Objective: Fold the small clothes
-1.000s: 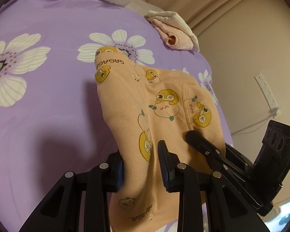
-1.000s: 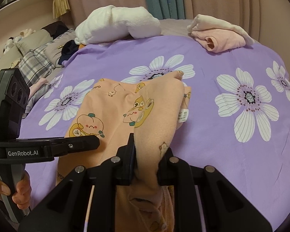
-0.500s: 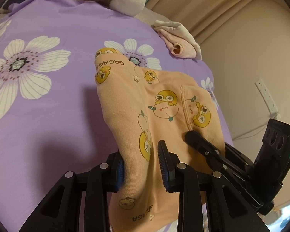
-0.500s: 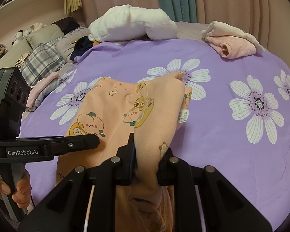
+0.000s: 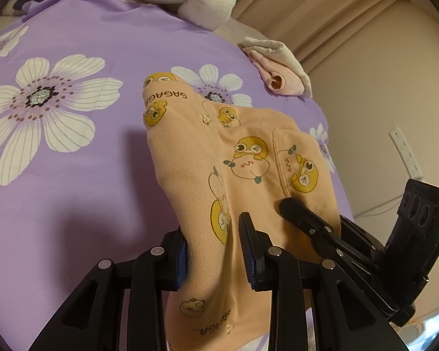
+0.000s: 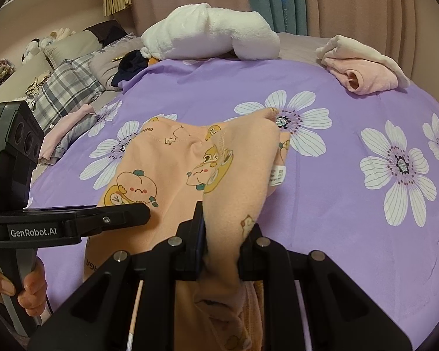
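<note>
A small peach garment with yellow cartoon prints (image 5: 237, 158) lies partly on the purple flowered bedspread (image 5: 73, 175). My left gripper (image 5: 215, 248) is shut on its near edge and holds that edge raised. My right gripper (image 6: 224, 239) is shut on another near part of the same garment (image 6: 190, 163), folded over with the fleecy inside and a white label showing. The two grippers are close side by side; each shows in the other's view, the right gripper in the left wrist view (image 5: 351, 248) and the left one in the right wrist view (image 6: 73, 222).
A folded pink and cream garment (image 6: 363, 67) lies at the far right of the bed. A white fluffy bundle (image 6: 213, 38) lies at the far edge. Plaid and pink clothes (image 6: 64, 93) lie at the left. A wall socket (image 5: 406, 155) is at right.
Both grippers have moved forward over the bed with the garment still held; the far bundle and the pink garment appear closer and lower in view.
</note>
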`<state>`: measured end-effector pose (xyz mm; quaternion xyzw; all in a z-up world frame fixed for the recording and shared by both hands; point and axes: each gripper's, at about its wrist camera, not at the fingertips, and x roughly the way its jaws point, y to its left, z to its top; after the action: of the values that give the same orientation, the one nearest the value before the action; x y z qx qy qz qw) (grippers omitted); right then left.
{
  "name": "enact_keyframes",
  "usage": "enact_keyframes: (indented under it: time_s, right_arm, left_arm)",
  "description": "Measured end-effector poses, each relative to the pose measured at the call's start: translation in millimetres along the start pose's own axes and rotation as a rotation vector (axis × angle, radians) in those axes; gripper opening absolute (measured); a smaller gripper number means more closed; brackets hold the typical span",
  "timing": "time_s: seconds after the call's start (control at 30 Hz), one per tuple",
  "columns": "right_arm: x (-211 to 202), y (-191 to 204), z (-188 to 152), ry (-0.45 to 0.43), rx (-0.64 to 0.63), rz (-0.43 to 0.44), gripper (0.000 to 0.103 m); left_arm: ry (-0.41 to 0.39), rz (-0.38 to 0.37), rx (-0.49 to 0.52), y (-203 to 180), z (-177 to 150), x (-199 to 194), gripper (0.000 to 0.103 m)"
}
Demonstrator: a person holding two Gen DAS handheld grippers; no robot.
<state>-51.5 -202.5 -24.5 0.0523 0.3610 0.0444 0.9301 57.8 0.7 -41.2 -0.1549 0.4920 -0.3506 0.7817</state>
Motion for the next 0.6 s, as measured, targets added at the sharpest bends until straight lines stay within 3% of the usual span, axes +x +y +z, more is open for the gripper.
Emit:
enact_keyframes:
  time_s: [0.6]
  right_arm:
    - [25.9,7.7,9.0,0.028,-0.003,0.014,0.018]
  left_arm:
    - [0.008,0.022,-0.025,17.2,11.2,4.1,0.03]
